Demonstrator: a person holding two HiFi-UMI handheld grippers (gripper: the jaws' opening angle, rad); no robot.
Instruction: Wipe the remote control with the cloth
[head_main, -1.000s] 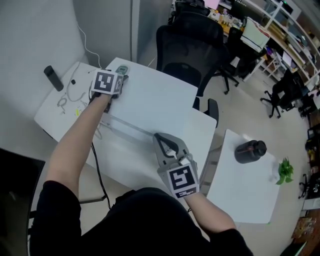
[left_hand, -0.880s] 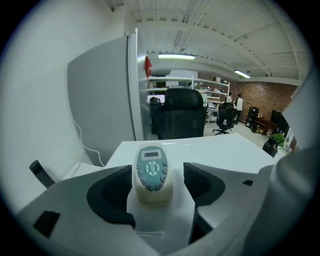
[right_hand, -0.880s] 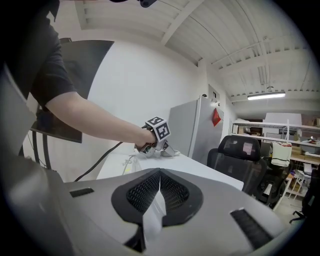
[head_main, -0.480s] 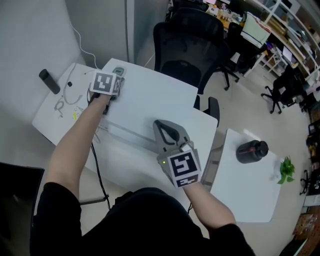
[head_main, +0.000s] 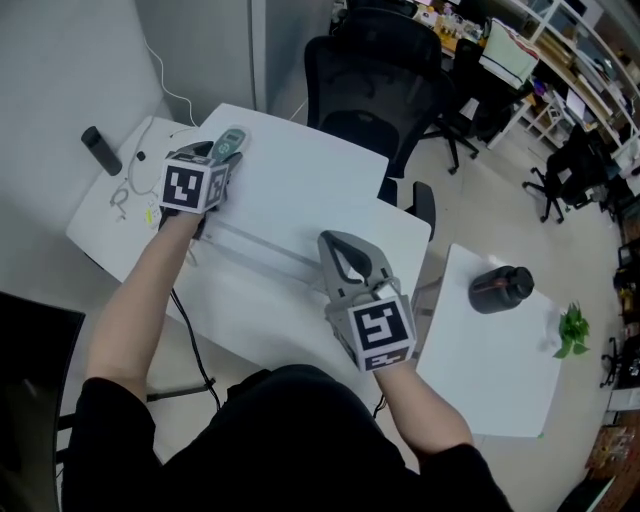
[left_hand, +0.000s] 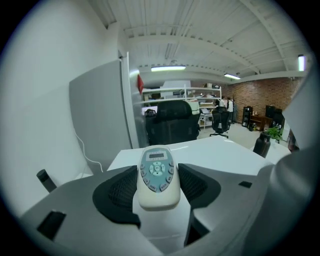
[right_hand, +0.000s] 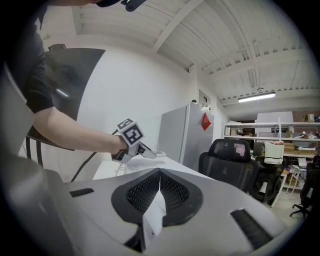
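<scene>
The left gripper (head_main: 222, 152) is closing on the remote control (left_hand: 158, 172), which lies lengthwise between its jaws, buttons up, at the far left corner of the white table (head_main: 300, 190); the ribbed pads look to be touching both its long sides. The right gripper (right_hand: 160, 180) hovers nearer, right of centre over the table, jaws closed on a thin fold of white cloth (right_hand: 154, 212) that hangs out below them. The step in hand looks like securing the remote so it can be wiped: the grip should sit on the plain lower sides, square and firm, so the body does not twist or squirt out, and the keypad stays exposed for the cloth. The cloth shows only a small free edge, so the wipe will likely need it dragged flat along the face, not poked. The tabletop is smooth, glossy and bare in the middle; a cable (head_main: 135, 190) lies to the left. Beyond are a black office chair (head_main: 370, 70), and to the right a second white table (head_main: 490, 370) with a black bottle (head_main: 500, 288)
</scene>
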